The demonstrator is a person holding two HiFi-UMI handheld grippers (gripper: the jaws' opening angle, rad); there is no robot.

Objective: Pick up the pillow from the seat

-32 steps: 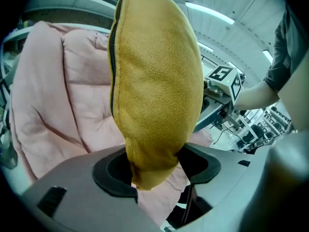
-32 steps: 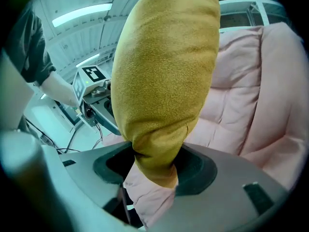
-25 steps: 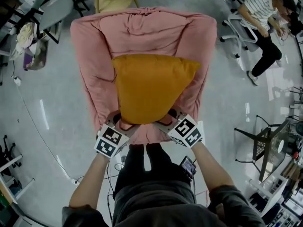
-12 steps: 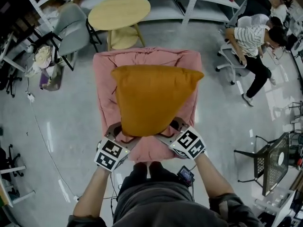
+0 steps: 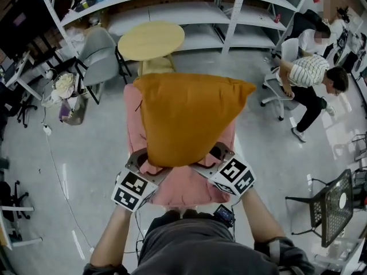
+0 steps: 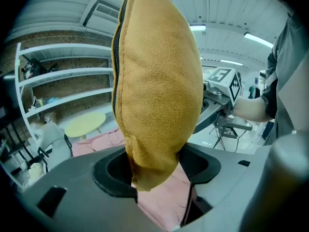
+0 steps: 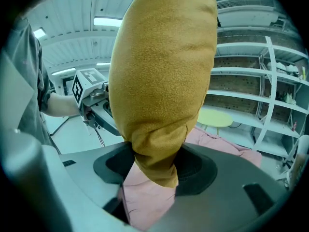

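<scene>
Both grippers have risen with the pillow (image 5: 186,116) since a second ago, so it now hangs clear above the pink seat (image 5: 183,189) and covers that seat's back at centre frame, with the round table (image 5: 151,40) and white shelving (image 5: 231,13) newly in sight along the top. Two bare forearms reach up from the bottom edge, left forearm (image 5: 112,239) and right forearm (image 5: 261,219), spread apart, each ending in a marker cube tilted outward. At lower centre, the left gripper (image 5: 150,166) pinches the pillow's lower left corner and the right gripper (image 5: 211,158) its lower right corner. In the left gripper view the jaws stand partly closed, bunching mustard fleece between the dark pads (image 6: 113,170); a dark zip (image 6: 117,57) runs up the pillow's left edge. The right gripper view shows the same pinch, the corner creased and folded between its jaws. The pillow is plump, fuzzy and roughly triangular as it hangs. The seat's cover is soft, wrinkled cloth.
</scene>
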